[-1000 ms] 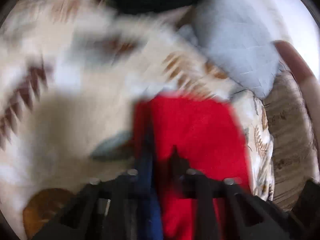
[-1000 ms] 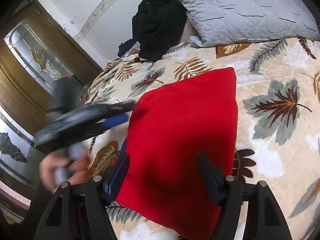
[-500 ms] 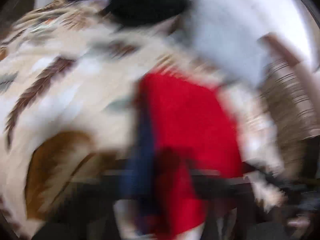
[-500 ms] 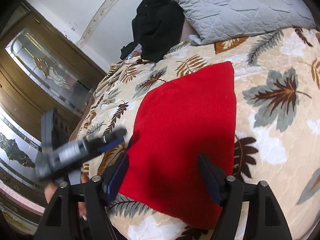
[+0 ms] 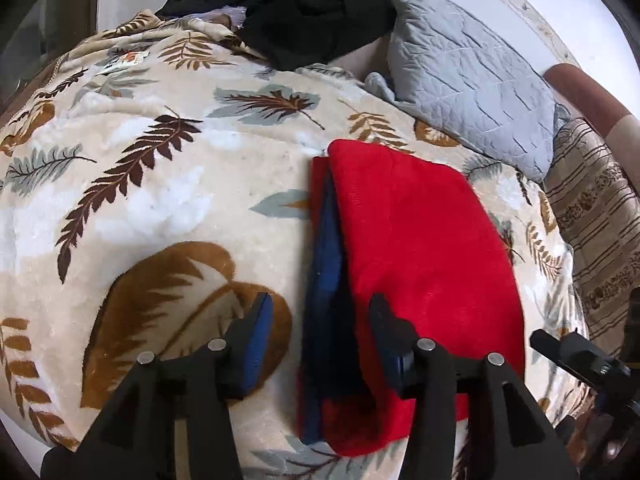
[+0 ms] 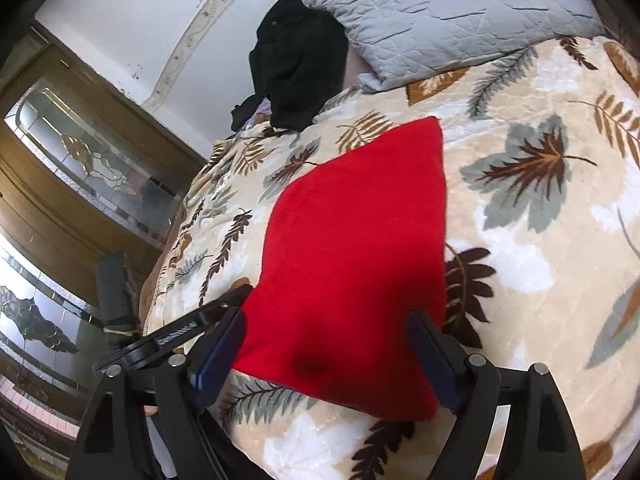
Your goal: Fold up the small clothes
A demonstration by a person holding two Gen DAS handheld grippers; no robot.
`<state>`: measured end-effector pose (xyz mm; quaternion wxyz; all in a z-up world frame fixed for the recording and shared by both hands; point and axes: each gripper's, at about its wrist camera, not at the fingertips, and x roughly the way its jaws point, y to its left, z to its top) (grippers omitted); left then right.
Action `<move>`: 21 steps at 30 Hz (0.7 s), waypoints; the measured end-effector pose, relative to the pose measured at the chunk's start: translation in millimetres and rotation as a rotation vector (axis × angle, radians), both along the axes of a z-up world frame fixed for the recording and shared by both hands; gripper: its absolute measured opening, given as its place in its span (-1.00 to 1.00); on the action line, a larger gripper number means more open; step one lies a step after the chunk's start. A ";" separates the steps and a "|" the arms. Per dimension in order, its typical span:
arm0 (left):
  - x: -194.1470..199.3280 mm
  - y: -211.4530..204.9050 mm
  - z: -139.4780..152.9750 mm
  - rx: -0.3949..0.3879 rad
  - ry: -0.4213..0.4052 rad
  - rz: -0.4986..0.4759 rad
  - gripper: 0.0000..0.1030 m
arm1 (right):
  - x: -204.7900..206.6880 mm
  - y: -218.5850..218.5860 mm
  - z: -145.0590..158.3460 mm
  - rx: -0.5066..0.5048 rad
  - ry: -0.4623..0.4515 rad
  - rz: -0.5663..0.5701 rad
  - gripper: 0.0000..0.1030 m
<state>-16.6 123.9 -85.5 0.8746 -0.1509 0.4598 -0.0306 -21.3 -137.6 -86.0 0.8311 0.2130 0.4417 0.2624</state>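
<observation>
One red garment [image 5: 424,248], folded, flat on the blanket [image 5: 160,184], just ahead of both tools. Left gripper [image 5: 320,320]: jaws have just been opening, now spread with the garment's open edge lying between them, pads not pressing (blue inner layer shows along that edge, possibly a lining, hard to tell). Reads as a release after laying the fold down. Right gripper [image 6: 326,340]: also just opened wider, jaws spread either side of the garment's near end, nothing pinched, probably parked to steady or square the stack. Count: two grippers, one red piece, one grey pillow [image 5: 472,92] and one black clothes heap [image 5: 316,12] far ahead, beyond the garment. Fold looks about done; edge alignment left.
</observation>
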 end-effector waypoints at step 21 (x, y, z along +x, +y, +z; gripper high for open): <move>-7.2 -13.2 -24.0 -0.075 0.099 -0.016 -0.76 | -2.6 -11.5 -8.9 0.011 0.018 -0.005 0.66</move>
